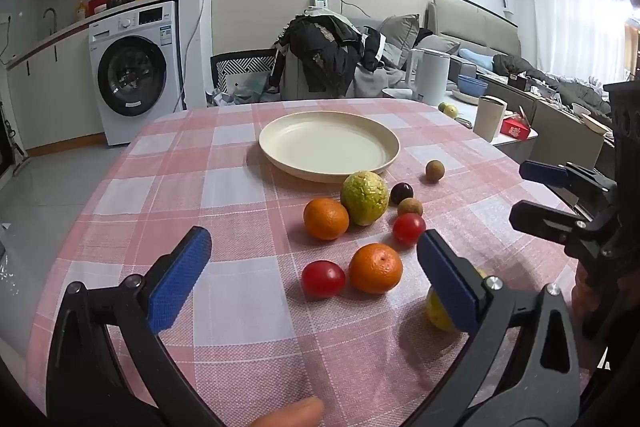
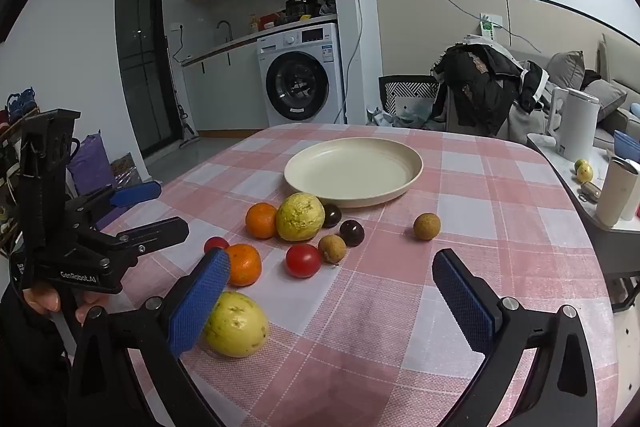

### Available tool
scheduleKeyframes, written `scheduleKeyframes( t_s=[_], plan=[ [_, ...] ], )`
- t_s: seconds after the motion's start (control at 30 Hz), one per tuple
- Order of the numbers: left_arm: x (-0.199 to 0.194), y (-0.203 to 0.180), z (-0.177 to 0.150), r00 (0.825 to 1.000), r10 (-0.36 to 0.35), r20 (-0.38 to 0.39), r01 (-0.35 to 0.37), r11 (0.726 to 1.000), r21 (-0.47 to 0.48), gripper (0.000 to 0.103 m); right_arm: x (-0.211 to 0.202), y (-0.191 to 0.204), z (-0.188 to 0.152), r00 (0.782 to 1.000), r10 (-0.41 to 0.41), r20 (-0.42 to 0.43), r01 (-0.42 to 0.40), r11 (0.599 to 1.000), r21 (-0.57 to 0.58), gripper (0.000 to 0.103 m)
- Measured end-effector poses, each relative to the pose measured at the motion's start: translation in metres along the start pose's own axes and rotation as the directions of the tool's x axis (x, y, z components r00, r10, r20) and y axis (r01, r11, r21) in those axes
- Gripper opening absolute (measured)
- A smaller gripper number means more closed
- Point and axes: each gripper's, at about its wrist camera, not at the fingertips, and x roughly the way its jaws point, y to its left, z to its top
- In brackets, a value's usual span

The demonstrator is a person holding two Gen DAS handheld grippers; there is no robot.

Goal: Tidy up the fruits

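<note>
- A table (image 2: 500, 227) covered in a pink and white checked cloth holds a cream plate (image 2: 353, 171) with nothing on it, sitting toward the far side, at 12 o'clock from the fruit.
- The fruit lies loose on the cloth, just in front of the plate, none of it on the plate.
- A large yellow-green fruit (image 2: 300, 216) touches the plate's near rim, with an orange (image 2: 261, 220) pressed against it at 9 o'clock.
- At its 3 o'clock sit two dark plums (image 2: 351, 232), then a small brown round fruit (image 2: 332, 248) and a red tomato (image 2: 303, 260) nearer the camera.
- Another brown round fruit (image 2: 427, 225) lies alone, well apart at 3 o'clock of the group.
- A second orange (image 2: 244, 264) and a second tomato (image 2: 216, 243) lie at 7 o'clock of the group.
- A second yellow fruit (image 2: 236, 324) lies nearest the front edge.
- The right gripper (image 2: 332, 303) hovers over the cloth, jaws spread wide and empty; its left blue pad overlaps the yellow fruit in view.
- The left gripper (image 1: 314, 275) hovers likewise, jaws wide and holding nothing, with a tomato and an orange seen between them.
</note>
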Motion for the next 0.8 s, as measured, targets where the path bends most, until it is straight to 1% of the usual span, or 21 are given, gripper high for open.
scheduleKeyframes(
  t_s=[0.17, 0.8],
  plan=[
    [0.0009, -0.0003, 0.0002, 1.0, 0.0, -0.013, 0.0, 1.0, -0.001, 0.103, -0.001, 0.0003, -0.0003, 1.0, -0.002, 0.003, 0.002, 1.0, 0.002, 0.103],
    [0.0004, -0.0011, 0.0001, 1.0, 0.006, -0.01, -0.006, 1.0, 0.003, 0.103, 0.0003, 0.0004, 0.0002, 1.0, 0.002, -0.004, -0.002, 1.0, 0.001, 0.103]
  ],
)
